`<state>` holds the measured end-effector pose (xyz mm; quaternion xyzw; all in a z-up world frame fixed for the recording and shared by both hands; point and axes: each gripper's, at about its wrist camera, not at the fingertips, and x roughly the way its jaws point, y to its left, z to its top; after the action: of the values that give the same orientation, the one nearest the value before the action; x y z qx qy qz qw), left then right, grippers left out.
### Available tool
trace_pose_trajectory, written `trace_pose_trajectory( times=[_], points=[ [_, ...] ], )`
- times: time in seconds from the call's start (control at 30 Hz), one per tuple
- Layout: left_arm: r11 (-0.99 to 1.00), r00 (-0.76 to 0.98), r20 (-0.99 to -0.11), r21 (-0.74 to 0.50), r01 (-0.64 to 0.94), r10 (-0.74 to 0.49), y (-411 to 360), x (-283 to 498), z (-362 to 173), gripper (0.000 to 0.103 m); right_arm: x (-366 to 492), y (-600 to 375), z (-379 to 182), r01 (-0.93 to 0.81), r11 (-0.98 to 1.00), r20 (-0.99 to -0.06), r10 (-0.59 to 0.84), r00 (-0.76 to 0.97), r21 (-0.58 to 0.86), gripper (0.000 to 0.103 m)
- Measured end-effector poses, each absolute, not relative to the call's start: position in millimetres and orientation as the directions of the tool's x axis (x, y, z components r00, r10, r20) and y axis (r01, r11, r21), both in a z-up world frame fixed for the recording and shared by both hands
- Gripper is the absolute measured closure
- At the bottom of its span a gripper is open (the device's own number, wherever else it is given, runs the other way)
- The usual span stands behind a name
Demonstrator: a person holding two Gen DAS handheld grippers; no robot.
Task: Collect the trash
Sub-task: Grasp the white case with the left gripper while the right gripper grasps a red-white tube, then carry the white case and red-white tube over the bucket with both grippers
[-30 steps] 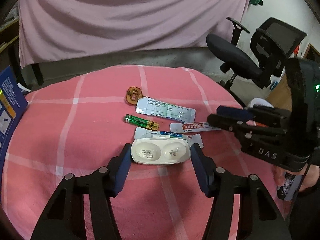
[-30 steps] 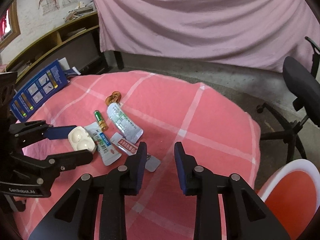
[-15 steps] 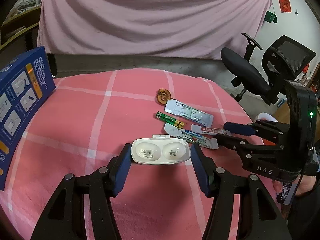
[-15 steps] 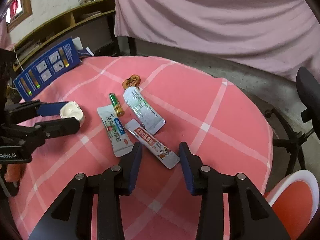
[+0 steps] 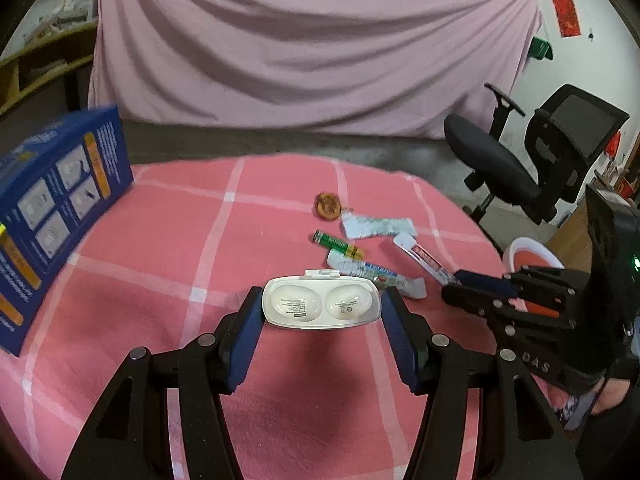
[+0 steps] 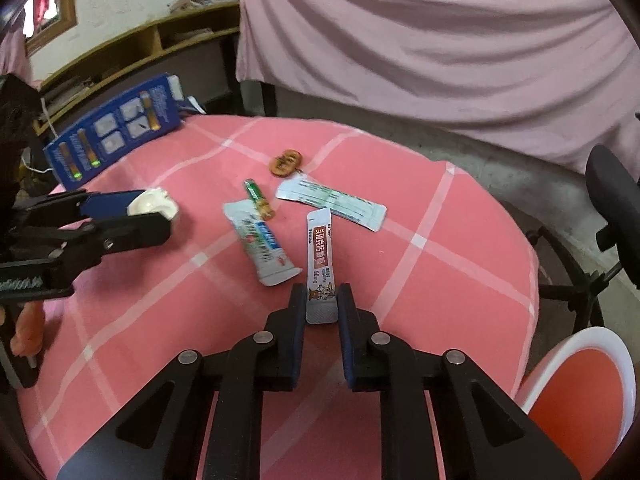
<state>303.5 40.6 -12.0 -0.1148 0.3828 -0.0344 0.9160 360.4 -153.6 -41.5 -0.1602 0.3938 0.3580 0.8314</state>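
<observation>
Left gripper (image 5: 321, 307) clamps white blister tray (image 5: 320, 302) above pink checked cloth (image 5: 160, 264).

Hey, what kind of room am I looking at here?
Probably a makeshift office or workroom: a black office chair, wooden wall shelving with papers, and a pink sheet hung as a backdrop behind the cloth-covered table.

Two low, close wrist views look across the pink checked table (image 5: 168, 264); both share its scattered litter.
</observation>
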Motion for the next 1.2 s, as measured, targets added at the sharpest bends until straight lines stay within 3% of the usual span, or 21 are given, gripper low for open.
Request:
trace_pose_trajectory(
  times=[0.3,0.43,0.53,0.83,1.03,1.2],
  points=[
    [0.982,0.854,-0.510,-0.191,0.008,-0.106,14.9,270.4,15.2,0.050,322.0,-185.8,-5.2,-0.676,0.737,-0.576,0.561,0.594,0.020,0.090],
    [0.984,0.908,-0.404,-0.173,0.043,-0.111,-3.1,261.2,34.3,0.050,303.8,-209.2,20.2,-0.630,0.777,-0.431,0.569,0.700,0.002,0.090],
    [0.986,0.939,-0.323,-0.151,0.070,-0.117,-23.0,257.4,50.7,0.050,290.3,-231.1,38.6,-0.577,0.817,-0.309,0.545,0.779,-0.014,0.090],
    [0.981,0.969,-0.166,-0.096,0.170,-0.184,-79.2,255.6,86.5,0.050,267.2,-297.0,74.6,-0.422,0.907,-0.084,0.421,0.903,0.014,0.090],
    [0.967,0.960,-0.114,-0.031,0.254,-0.255,-130.7,254.6,94.8,0.050,258.4,-342.8,81.3,-0.319,0.946,-0.013,0.321,0.947,0.056,0.090],
    [0.946,0.941,-0.110,-0.002,0.323,-0.321,-178.4,255.7,95.5,0.050,259.0,-376.7,75.5,-0.257,0.961,-0.034,0.261,0.965,0.103,0.090]
  ],
)
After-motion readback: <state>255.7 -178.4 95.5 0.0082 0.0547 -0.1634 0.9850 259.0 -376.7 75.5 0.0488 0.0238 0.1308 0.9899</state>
